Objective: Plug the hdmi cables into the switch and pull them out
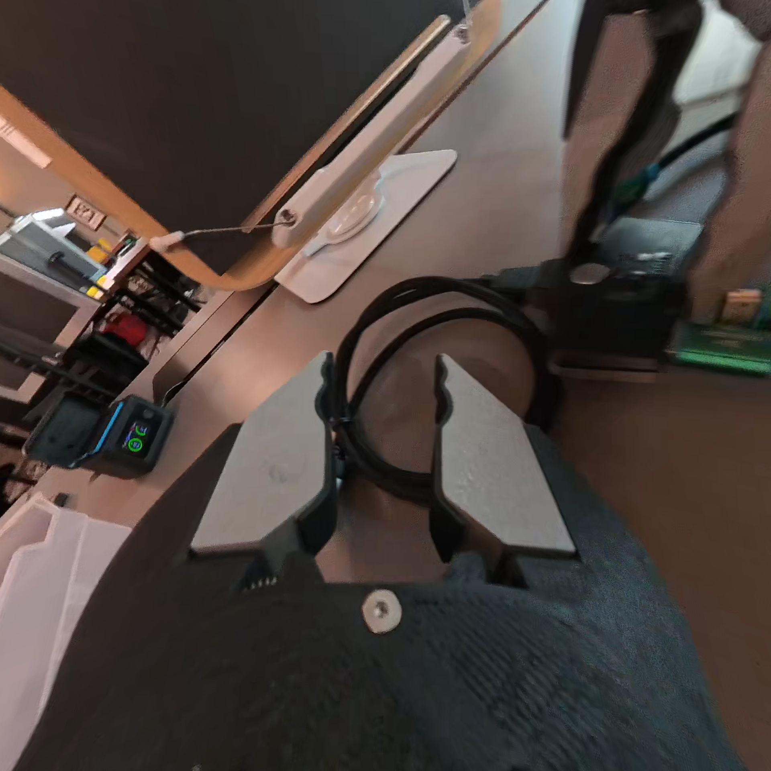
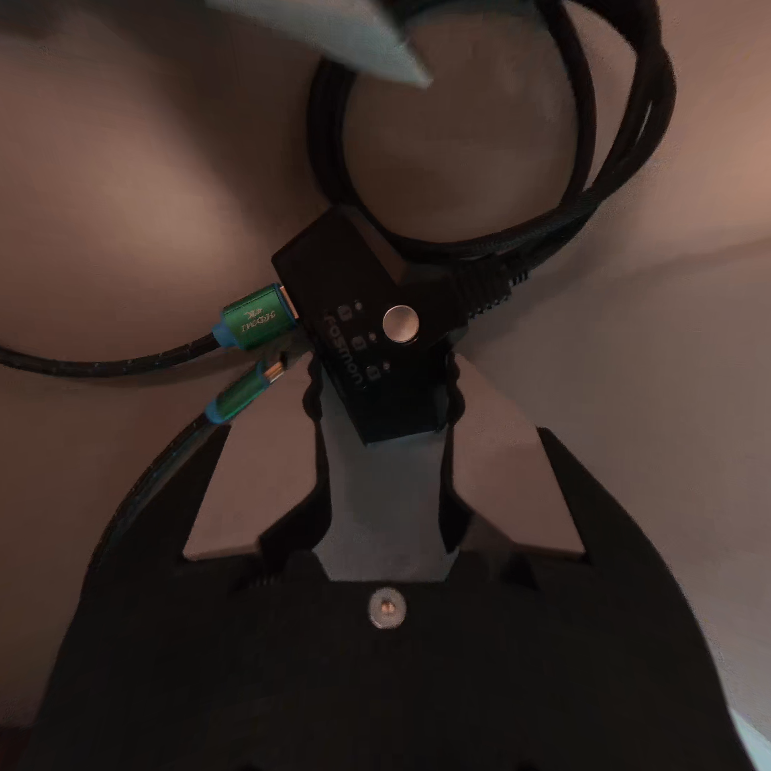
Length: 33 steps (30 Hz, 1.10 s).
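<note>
Two hand-held grippers work over a brown tabletop. Largest of the task's things is the coil of black braided cable, looped on the tabletop and running into the far side of the switch; it looks springy and limp, a poor place to grip. Next is the switch, a small black box with a round silver button and three small indicator dots, lying flat on the tabletop. The right hand-held gripper has its jaws narrowed around the near end of the box, seemingly pinching it to keep it steady. The box appears light and rigid with smooth sides, so it would likely slide or twist under a pull unless clamped firmly. Smallest are two green metal-shelled plugs: one plug is seated in a port on the switch's left side, the second plug lies free just beside the switch, its tip pointing at the box. Their stiff shells look like the right place to hold, rather than the soft cable behind. The left hand-held gripper hovers over the coil, jaws partly open and empty.
</note>
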Motion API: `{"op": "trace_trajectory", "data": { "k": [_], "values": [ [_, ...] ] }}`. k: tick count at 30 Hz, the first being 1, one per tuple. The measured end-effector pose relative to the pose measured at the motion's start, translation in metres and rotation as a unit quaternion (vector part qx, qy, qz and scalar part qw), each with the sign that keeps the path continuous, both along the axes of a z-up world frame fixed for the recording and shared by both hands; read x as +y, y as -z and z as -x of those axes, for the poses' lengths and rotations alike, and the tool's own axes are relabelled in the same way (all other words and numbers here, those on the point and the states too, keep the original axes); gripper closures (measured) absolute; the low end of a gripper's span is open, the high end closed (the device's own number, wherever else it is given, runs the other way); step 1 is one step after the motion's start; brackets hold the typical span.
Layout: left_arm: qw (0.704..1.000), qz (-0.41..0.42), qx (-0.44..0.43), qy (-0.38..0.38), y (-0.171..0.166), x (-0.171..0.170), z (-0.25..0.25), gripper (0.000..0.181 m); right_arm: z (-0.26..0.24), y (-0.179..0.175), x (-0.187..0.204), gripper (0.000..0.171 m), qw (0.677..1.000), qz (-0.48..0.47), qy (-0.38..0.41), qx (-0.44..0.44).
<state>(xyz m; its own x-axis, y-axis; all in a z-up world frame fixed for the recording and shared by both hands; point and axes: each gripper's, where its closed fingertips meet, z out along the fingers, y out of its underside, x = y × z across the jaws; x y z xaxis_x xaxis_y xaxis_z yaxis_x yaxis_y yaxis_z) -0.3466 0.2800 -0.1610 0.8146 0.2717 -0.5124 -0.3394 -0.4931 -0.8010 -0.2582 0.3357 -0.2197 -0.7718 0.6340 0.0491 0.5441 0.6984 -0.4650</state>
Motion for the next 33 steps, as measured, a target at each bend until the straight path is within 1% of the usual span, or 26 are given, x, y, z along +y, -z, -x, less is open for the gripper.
{"op": "trace_trajectory", "data": {
  "k": [1,3,4,6,9,11,13,15,17,20,23,26,28,30,33],
  "values": [
    [1.000,0.009,0.013,0.007,0.001,0.000,-0.002,0.132,0.003,0.000,-0.001,0.114,1.000,0.019,0.009,-0.003],
    [0.998,0.023,0.050,0.020,0.002,0.000,-0.006,0.131,0.005,-0.007,0.002,0.114,0.999,0.031,0.024,-0.011],
    [0.997,0.034,0.064,0.029,0.005,-0.001,-0.008,0.129,0.008,-0.014,0.002,0.115,0.999,0.043,0.030,0.004],
    [0.993,0.055,0.094,0.043,0.010,-0.001,-0.013,0.125,0.011,-0.032,0.001,0.115,0.994,0.096,0.041,0.027],
    [0.984,0.050,0.159,0.058,0.003,0.003,-0.023,0.124,0.006,-0.047,-0.004,0.116,0.985,0.164,0.042,0.023],
    [0.975,0.045,0.204,0.073,-0.002,0.008,-0.032,0.123,0.001,-0.046,-0.007,0.116,0.985,0.170,0.033,0.018],
    [0.958,0.046,0.263,0.104,-0.005,0.013,-0.048,0.128,-0.004,-0.043,-0.012,0.116,0.986,0.162,0.017,0.012],
    [0.934,0.043,0.328,0.132,-0.006,0.018,-0.066,0.142,-0.009,-0.043,-0.021,0.116,0.986,0.165,-0.007,0.006],
    [0.917,0.051,0.368,0.147,-0.003,0.024,-0.078,0.152,-0.016,-0.046,-0.033,0.116,0.982,0.184,-0.038,-0.003],
    [0.907,0.071,0.377,0.172,0.003,0.029,-0.092,0.158,-0.025,-0.045,-0.045,0.116,0.978,0.193,-0.074,-0.018],
    [0.916,0.090,0.355,0.164,0.002,0.030,-0.088,0.161,-0.021,-0.050,-0.044,0.115,0.978,0.200,-0.062,-0.006],
    [0.927,0.074,0.347,0.122,-0.009,0.029,-0.074,0.161,-0.007,-0.064,-0.035,0.112,0.977,0.208,-0.018,0.031],
    [0.933,0.079,0.340,0.085,-0.011,0.025,-0.057,0.162,0.006,-0.067,-0.019,0.115,0.979,0.190,0.040,0.058],
    [0.940,0.087,0.325,0.053,-0.009,0.020,-0.038,0.161,0.012,-0.063,-0.001,0.114,0.980,0.158,0.095,0.069],
    [0.952,0.092,0.289,0.028,-0.002,0.014,-0.019,0.160,0.007,-0.056,0.009,0.119,0.982,0.120,0.124,0.075]
  ]
}}
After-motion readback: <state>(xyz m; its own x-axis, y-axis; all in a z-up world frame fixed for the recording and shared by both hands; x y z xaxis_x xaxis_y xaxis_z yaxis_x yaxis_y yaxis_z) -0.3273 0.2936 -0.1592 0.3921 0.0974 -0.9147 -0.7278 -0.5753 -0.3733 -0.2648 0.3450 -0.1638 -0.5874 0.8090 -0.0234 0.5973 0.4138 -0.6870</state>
